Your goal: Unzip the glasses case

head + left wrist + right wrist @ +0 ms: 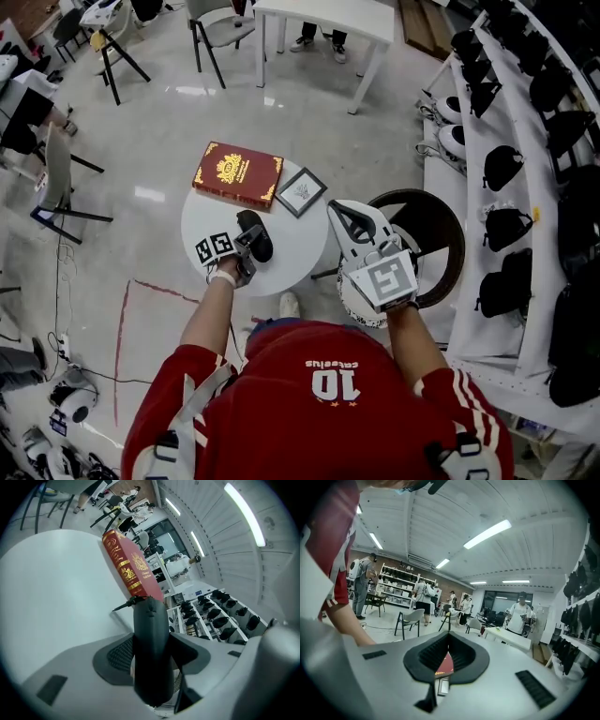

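Observation:
The black glasses case [255, 225] lies on the small round white table [291, 253], near its front left. My left gripper [248, 246] is shut on the case's near end. In the left gripper view the case [150, 634] fills the gap between the ribbed pads [117, 656], and its zipper pull [124, 605] sticks out at the far end. My right gripper [339, 214] hangs over the table's right edge, shut and holding nothing. In the right gripper view its jaws [449, 639] meet in a thin seam.
A red book with gold print [237, 175] [131, 569] and a small framed picture [301, 191] lie at the back of the table. A dark round stool [436, 230] stands to the right, with racks of black bags [506, 169] beyond it. A white table [328, 19] and chairs stand farther back.

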A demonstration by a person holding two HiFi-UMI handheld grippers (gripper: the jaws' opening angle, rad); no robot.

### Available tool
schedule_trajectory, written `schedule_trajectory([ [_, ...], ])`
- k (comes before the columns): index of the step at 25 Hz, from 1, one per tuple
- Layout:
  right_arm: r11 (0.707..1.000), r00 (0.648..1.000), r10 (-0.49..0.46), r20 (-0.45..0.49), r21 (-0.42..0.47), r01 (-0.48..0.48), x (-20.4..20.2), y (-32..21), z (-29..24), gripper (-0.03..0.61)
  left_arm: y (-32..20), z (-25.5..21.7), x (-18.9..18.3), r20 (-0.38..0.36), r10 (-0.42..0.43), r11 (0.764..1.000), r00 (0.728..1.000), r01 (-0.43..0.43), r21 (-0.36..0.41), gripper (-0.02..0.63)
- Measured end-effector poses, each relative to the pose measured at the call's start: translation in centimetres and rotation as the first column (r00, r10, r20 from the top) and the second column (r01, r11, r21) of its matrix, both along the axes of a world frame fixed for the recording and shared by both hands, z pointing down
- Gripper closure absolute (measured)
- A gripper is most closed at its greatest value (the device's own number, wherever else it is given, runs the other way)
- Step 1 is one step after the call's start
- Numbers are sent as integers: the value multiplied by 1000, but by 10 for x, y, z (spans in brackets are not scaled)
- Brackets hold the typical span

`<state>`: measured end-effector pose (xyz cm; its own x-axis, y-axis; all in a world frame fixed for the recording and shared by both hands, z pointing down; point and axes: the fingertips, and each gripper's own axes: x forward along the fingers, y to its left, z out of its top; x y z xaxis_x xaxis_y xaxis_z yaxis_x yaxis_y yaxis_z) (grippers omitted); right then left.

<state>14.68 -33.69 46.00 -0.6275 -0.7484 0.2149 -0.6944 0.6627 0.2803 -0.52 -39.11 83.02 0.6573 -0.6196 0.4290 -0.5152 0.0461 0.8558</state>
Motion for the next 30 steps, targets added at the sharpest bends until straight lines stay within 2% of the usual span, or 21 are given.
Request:
schedule_trajectory([
  [7, 1000, 999, -8, -31, -11, 8, -2, 3, 9, 563, 8, 20, -11, 121, 50, 998, 991, -46, -38, 382],
  [10, 1000, 999, -12, -33, -22, 11, -4, 4, 11, 563, 12, 22, -19, 175, 80, 996, 981, -73, -49, 345],
  [15, 999, 995, -31, -93, -38, 28, -13, 10, 22, 563, 17, 15, -27, 178, 110, 993, 978, -103, -50, 342],
  [19, 998, 996, -40, -84, -45, 36, -21, 18, 22, 563, 28, 8, -37, 185, 122, 992, 975, -117, -40, 342],
  [24, 999, 999, -19, -46, -45, 17, -28, 22, 13, 563, 32, -17, -51, 205, 114, 993, 972, -118, 7, 342],
  [30, 1000, 1000, 22, -8, -21, -22, -32, 30, -11, 563, 33, -80, -58, 250, 124, 979, 960, -159, 125, 344],
])
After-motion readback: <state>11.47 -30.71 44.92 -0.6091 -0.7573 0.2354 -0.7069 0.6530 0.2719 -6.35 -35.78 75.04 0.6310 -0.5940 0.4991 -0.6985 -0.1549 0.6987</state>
